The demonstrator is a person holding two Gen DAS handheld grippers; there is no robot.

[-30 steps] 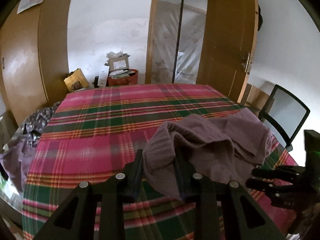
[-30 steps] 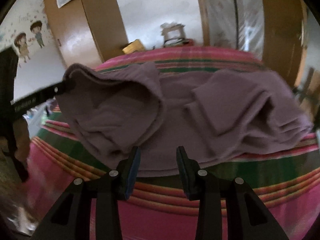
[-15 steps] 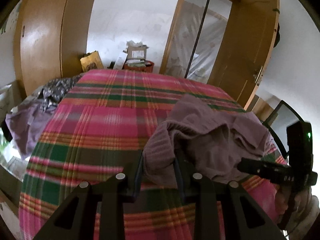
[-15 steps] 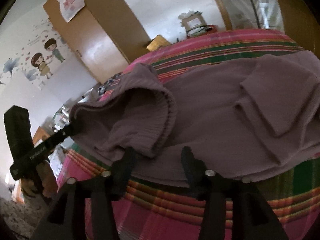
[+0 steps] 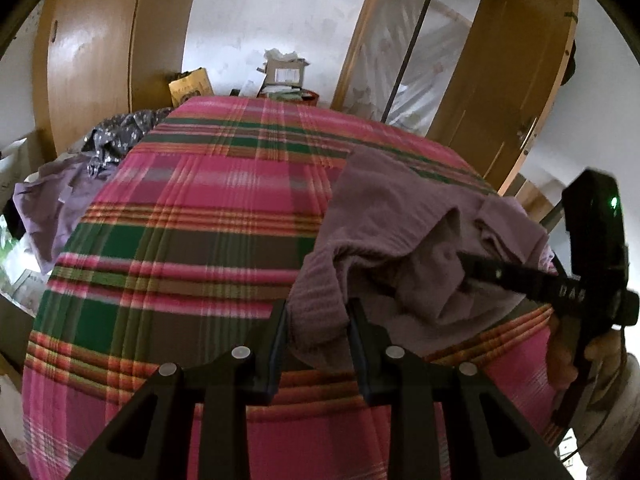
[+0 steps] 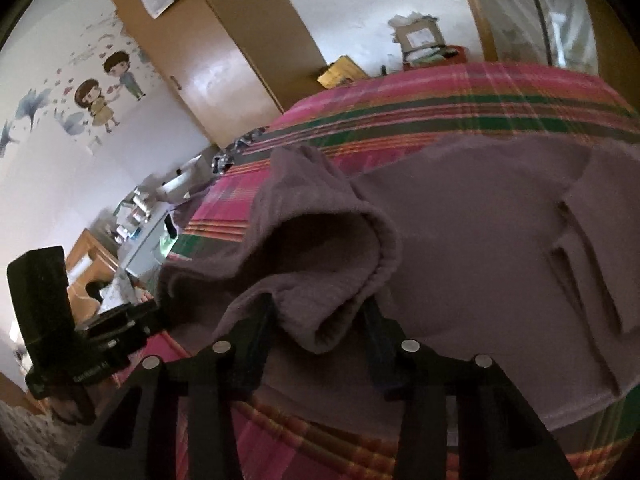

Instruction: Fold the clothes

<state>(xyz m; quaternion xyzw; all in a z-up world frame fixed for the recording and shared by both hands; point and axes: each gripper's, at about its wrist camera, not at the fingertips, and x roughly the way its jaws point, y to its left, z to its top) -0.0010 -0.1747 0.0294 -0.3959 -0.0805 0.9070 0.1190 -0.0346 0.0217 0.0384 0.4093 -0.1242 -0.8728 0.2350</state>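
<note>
Left tool (image 5: 316, 344), at the bottom centre of its own view, pinches a ribbed edge of the mauve knit sweater (image 5: 404, 248) between its two fingers, the cloth bunched up and filling the gap. Right tool (image 6: 320, 336), low in the middle of its view, likewise has a fold of the same sweater (image 6: 460, 240) caught between its fingers, a rounded ribbed opening hanging just above them. Each tool shows in the other's picture: the right one (image 5: 464, 258) enters from the right edge with its tips buried in the fabric, gripped by a hand (image 5: 592, 356) in the lower right; the left one (image 6: 156, 316) sits at the lower left. Most of the sweater lies spread on the bed's pink, green and brown plaid cover (image 5: 200, 216), toward the right half of the left view. Beyond the bed's far left edge a heap of purple and patterned clothes (image 5: 80, 176) lies, with a wooden wardrobe (image 5: 92, 48) in the upper left
</note>
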